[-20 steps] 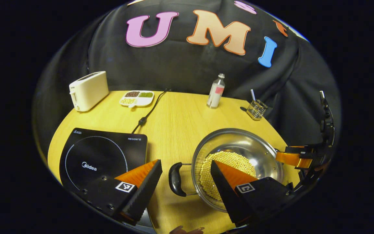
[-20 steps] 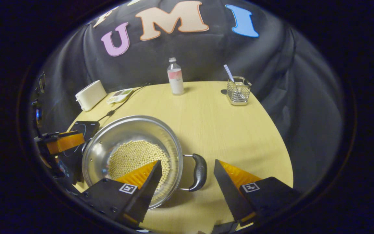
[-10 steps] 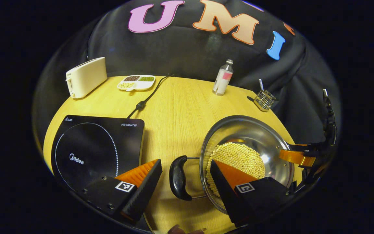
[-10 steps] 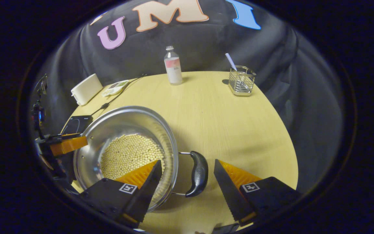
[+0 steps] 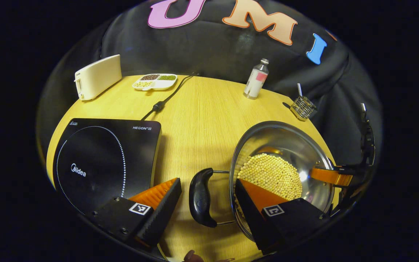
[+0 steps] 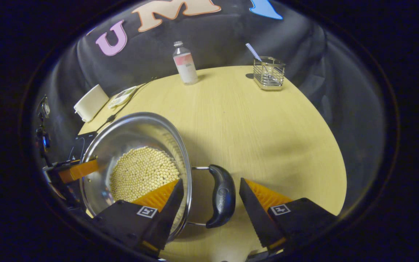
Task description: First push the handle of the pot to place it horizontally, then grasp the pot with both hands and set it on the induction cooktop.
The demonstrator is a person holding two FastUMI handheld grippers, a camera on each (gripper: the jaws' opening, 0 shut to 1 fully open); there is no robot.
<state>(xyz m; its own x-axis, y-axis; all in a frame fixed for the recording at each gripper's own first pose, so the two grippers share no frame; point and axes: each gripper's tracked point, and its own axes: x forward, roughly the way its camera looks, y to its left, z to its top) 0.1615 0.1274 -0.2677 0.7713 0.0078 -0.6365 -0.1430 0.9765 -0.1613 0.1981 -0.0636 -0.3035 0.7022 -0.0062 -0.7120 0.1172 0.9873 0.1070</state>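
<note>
- Pot point(image 5: 286, 145) point(image 6: 136, 131): steel, holding pale round beans point(image 5: 271, 174) point(image 6: 144, 171); stood on the wooden table point(image 5: 202, 120) point(image 6: 253, 123), to the right of the induction cooktop and apart from it in the left gripper view.
- Pot's left handle point(image 5: 200, 198): dark loop lying flat, on the pot's cooktop side.
- Pot's right handle point(image 6: 223, 196): dark loop lying flat, on the pot's far side from the cooktop.
- Left gripper point(image 5: 207, 196): jaws apart, one finger on each side of the left handle, neither pressing it; the inner finger reached over the pot's rim.
- Right gripper point(image 6: 211, 198): jaws apart, straddling the right handle without clamping; the inner finger sat over the pot's rim.
- Induction cooktop point(image 5: 104, 156) point(image 6: 80, 143): black, flat, nothing on it.
- Beyond the pot: toaster point(image 5: 96, 76) point(image 6: 90, 103), divided dish point(image 5: 155, 81), bottle point(image 5: 256, 80) point(image 6: 185, 64), wire holder point(image 5: 303, 107) point(image 6: 268, 72).
</note>
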